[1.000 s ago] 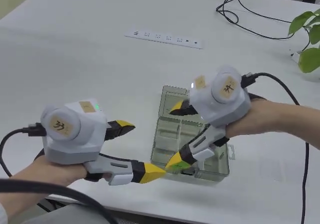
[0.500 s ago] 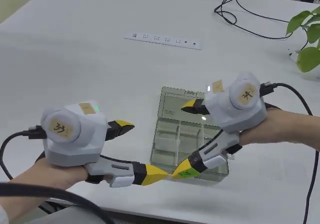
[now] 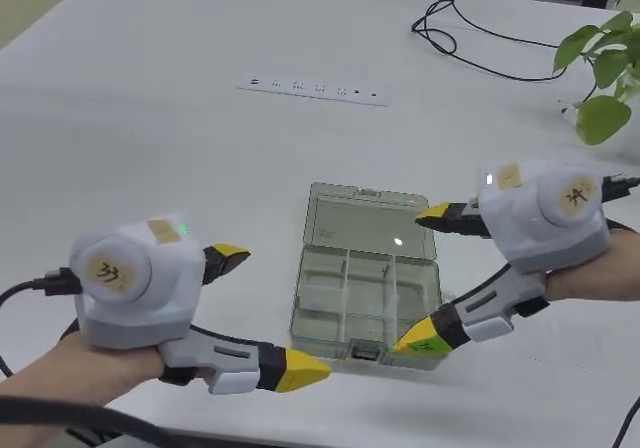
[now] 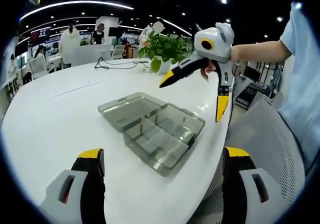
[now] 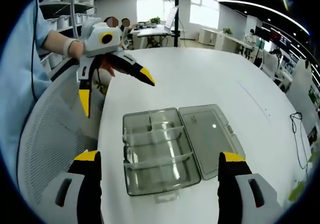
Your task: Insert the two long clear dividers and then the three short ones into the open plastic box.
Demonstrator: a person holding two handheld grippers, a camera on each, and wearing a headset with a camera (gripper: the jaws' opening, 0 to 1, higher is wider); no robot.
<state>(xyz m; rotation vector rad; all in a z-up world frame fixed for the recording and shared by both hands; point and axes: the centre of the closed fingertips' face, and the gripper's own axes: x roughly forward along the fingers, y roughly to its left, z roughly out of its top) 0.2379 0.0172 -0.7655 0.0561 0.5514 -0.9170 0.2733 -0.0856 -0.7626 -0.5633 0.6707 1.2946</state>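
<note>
Flanking plastic box (image 3: 362, 226), frame centre: left gripper (image 3: 285, 312), right gripper (image 3: 408, 281), both agape, empty. Dividers (image 3: 345, 278) look seated; check flushness

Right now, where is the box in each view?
Head view: box lower centre, lid on its far side.
Left gripper view: box centre, lid toward upper left.
Right gripper view: box centre, lid on the right.
Landmark: black cable beyond the lid.
</note>
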